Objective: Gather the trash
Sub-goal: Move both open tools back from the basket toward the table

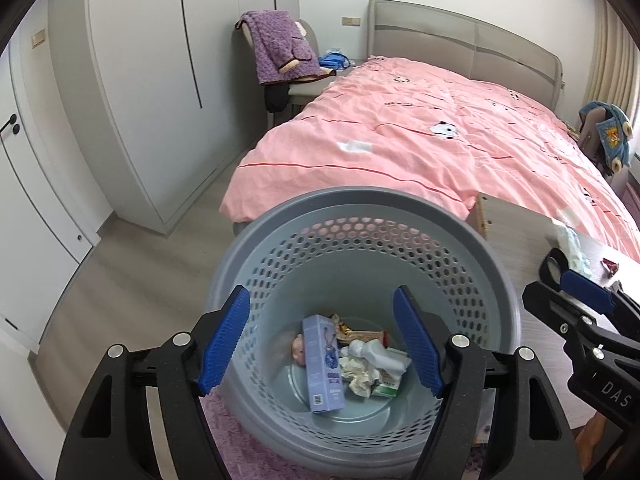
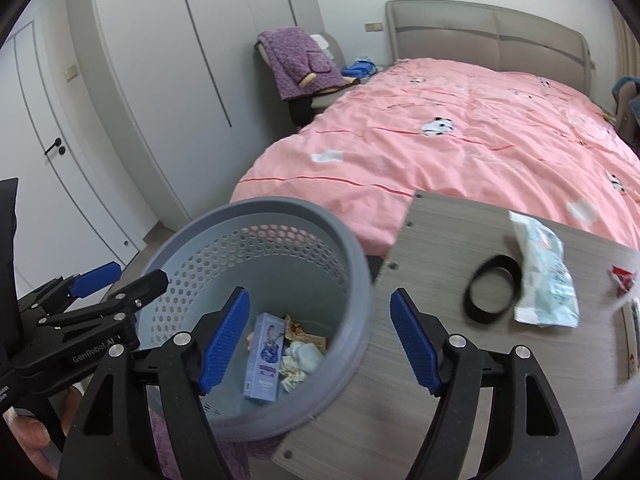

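A grey perforated trash basket (image 1: 360, 216) stands on the floor and also shows in the right wrist view (image 2: 360, 280). It holds a blue carton (image 1: 323, 364), crumpled paper (image 1: 362, 376) and wrappers. My left gripper (image 1: 322, 344) is open and empty above the basket. My right gripper (image 2: 320, 338) is open and empty over the basket's rim and the table edge. On the wooden table (image 2: 420, 360) lie a pale blue wipes packet (image 2: 546, 276), a black ring (image 2: 492, 288) and a red wrapper (image 2: 622, 278).
A bed with a pink cover (image 1: 420, 136) lies behind the basket and table. A chair with a purple blanket (image 1: 280, 48) stands by the white wardrobe (image 1: 152, 80). A purple rug (image 1: 224, 432) lies under the basket.
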Action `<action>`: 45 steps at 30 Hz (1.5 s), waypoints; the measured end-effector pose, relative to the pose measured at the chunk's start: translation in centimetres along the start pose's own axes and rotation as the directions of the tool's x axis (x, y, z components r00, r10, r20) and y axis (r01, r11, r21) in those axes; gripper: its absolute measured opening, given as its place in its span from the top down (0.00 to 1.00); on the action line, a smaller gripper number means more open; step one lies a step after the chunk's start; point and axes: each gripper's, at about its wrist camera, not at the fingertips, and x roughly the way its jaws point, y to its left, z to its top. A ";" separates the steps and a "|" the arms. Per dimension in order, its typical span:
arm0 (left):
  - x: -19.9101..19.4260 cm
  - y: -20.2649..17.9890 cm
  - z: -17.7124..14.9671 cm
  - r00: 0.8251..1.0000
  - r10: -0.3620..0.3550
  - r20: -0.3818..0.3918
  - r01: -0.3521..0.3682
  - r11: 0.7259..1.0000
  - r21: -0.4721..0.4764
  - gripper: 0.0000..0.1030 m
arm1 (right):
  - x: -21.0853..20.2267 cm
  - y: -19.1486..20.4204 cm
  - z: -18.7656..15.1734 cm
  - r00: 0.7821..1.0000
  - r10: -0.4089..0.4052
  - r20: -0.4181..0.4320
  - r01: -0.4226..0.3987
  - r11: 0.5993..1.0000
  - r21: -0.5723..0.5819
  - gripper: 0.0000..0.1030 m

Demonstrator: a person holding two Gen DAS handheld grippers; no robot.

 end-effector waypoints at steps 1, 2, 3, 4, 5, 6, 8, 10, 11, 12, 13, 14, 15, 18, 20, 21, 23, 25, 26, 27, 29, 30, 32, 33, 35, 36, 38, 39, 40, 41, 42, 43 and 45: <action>-0.1 -0.3 0.0 1.000 -0.006 0.001 0.006 1.000 0.005 0.31 | -0.3 -0.4 -0.2 1.000 -0.007 0.001 0.007 1.000 0.006 0.30; -0.1 -0.8 0.0 1.000 -0.013 0.003 0.013 1.000 0.014 0.31 | -0.5 -0.8 -0.4 1.000 -0.017 0.004 0.017 1.000 0.012 0.29; -0.2 -1.2 0.0 1.000 -0.020 0.004 0.019 1.000 0.024 0.31 | -0.9 -1.4 -0.6 1.000 -0.029 0.007 0.029 0.999 0.020 0.28; -0.2 -1.7 0.0 1.000 -0.027 0.007 0.027 0.999 0.035 0.31 | -1.2 -1.9 -0.8 0.999 -0.039 0.008 0.039 0.999 0.028 0.28; -0.3 -2.2 0.0 0.999 -0.035 0.009 0.034 0.998 0.045 0.31 | -1.4 -2.3 -1.1 0.999 -0.048 0.008 0.048 0.998 0.035 0.28; -0.3 -2.7 0.1 0.999 -0.042 0.010 0.042 0.998 0.052 0.31 | -1.7 -3.0 -1.3 0.998 -0.062 0.008 0.061 0.997 0.046 0.28; -0.5 -3.8 0.1 0.998 -0.062 0.012 0.061 0.996 0.068 0.31 | -2.3 -4.1 -1.7 0.997 -0.082 0.009 0.081 0.995 0.065 0.28; -0.7 -4.9 0.0 0.997 -0.079 0.012 0.078 0.993 0.088 0.31 | -3.1 -5.6 -2.2 0.994 -0.107 0.013 0.105 0.990 0.089 0.28; -0.7 -5.3 0.0 0.996 -0.085 0.011 0.084 0.992 0.094 0.31 | -3.4 -6.1 -2.4 0.993 -0.118 0.015 0.116 0.988 0.098 0.28; -0.7 -5.9 0.0 0.995 -0.097 0.009 0.096 0.990 0.102 0.31 | -3.8 -6.8 -2.7 0.991 -0.133 0.016 0.131 0.985 0.110 0.27; -0.8 -6.4 -0.1 0.994 -0.105 0.007 0.104 0.989 0.107 0.31 | -4.0 -7.3 -2.9 0.990 -0.143 0.016 0.140 0.983 0.118 0.27; -0.8 -6.9 -0.2 0.993 -0.115 0.004 0.114 0.987 0.114 0.31 | -4.4 -8.1 -3.2 0.987 -0.158 0.015 0.154 0.979 0.130 0.27; -0.8 -7.4 -0.2 0.992 -0.123 0.002 0.122 0.985 0.120 0.31 | -4.6 -8.6 -3.4 0.986 -0.167 0.015 0.163 0.977 0.139 0.27; -0.8 -9.3 -0.4 0.989 -0.150 -0.010 0.150 0.978 0.147 0.31 | -5.8 -10.9 -4.2 0.978 -0.207 0.015 0.201 0.964 0.175 0.27; -0.7 -10.2 -0.3 0.987 -0.160 -0.016 0.160 0.974 0.161 0.31 | -6.4 -12.3 -4.5 0.973 -0.230 0.014 0.223 0.955 0.196 0.27; -0.7 -10.7 -0.3 0.986 -0.165 -0.019 0.166 0.972 0.168 0.31 | -6.7 -13.1 -4.8 0.969 -0.246 0.012 0.238 0.948 0.211 0.27; -0.6 -11.8 -0.2 0.984 -0.178 -0.025 0.179 0.967 0.181 0.31 | -7.3 -14.6 -5.2 0.963 -0.271 0.009 0.261 0.936 0.235 0.27; -0.5 -12.8 -0.2 0.981 -0.190 -0.032 0.193 0.962 0.193 0.31 | -7.9 -16.1 -5.5 0.955 -0.297 0.009 0.285 0.923 0.258 0.27; -0.4 -13.4 -0.2 0.980 -0.197 -0.037 0.200 0.959 0.199 0.31 | -8.2 -16.9 -5.7 0.950 -0.312 0.010 0.298 0.915 0.272 0.27; -0.4 -13.9 -0.2 0.979 -0.200 -0.040 0.204 0.958 0.203 0.31 | -8.4 -17.5 -5.8 0.947 -0.322 0.010 0.307 0.909 0.281 0.27; -0.2 -15.0 -0.2 0.976 -0.210 -0.049 0.216 0.952 0.216 0.31 | -9.0 -19.0 -6.0 0.935 -0.355 0.009 0.336 0.893 0.300 0.27; -0.1 -15.6 -0.2 0.975 -0.215 -0.055 0.222 0.949 0.224 0.31 | -9.2 -19.6 -6.1 0.931 -0.366 0.008 0.346 0.886 0.308 0.27; 0.1 -16.4 -0.3 0.973 -0.222 -0.062 0.230 0.945 0.233 0.31 | -9.4 -21.1 -6.2 0.922 -0.387 0.000 0.366 0.871 0.328 0.27; 0.2 -16.9 -0.2 0.972 -0.226 -0.067 0.235 0.942 0.238 0.31 | -9.4 -21.6 -6.3 0.919 -0.393 -0.003 0.371 0.866 0.335 0.27; 0.4 -17.6 -0.2 0.971 -0.228 -0.073 0.239 0.940 0.245 0.31 | -9.2 -22.8 -6.4 0.916 -0.400 -0.014 0.380 0.858 0.346 0.27; 0.6 -18.1 -0.2 0.970 -0.230 -0.077 0.242 0.938 0.249 0.31 | -9.1 -23.0 -6.4 0.916 -0.401 -0.017 0.382 0.857 0.347 0.27; 1.0 -18.7 0.0 0.969 -0.231 -0.085 0.245 0.936 0.251 0.31 | -8.7 -23.7 -6.3 0.914 -0.405 -0.024 0.387 0.855 0.344 0.27; 1.2 -19.1 0.0 0.969 -0.231 -0.091 0.246 0.936 0.253 0.31 | -8.5 -24.0 -6.2 0.914 -0.405 -0.027 0.389 0.856 0.342 0.27; 1.4 -19.4 0.1 0.969 -0.230 -0.094 0.247 0.935 0.254 0.31 | -8.1 -24.4 -6.1 0.913 -0.405 -0.035 0.393 0.855 0.338 0.27; 1.6 -19.7 0.1 0.968 -0.230 -0.098 0.248 0.935 0.255 0.31 | -7.9 -24.6 -6.0 0.913 -0.405 -0.039 0.394 0.855 0.337 0.27; 1.8 -20.0 0.2 0.968 -0.230 -0.101 0.249 0.934 0.256 0.31 | -7.7 -24.8 -6.0 0.913 -0.406 -0.042 0.396 0.855 0.334 0.28; 2.0 -20.4 0.2 0.968 -0.230 -0.104 0.250 0.933 0.259 0.31 | -7.5 -25.0 -5.9 0.912 -0.408 -0.047 0.400 0.855 0.330 0.29; 2.3 -21.2 0.3 0.967 -0.229 -0.110 0.251 0.931 0.266 0.31 | -7.0 -25.4 -5.8 0.908 -0.414 -0.058 0.410 0.854 0.319 0.30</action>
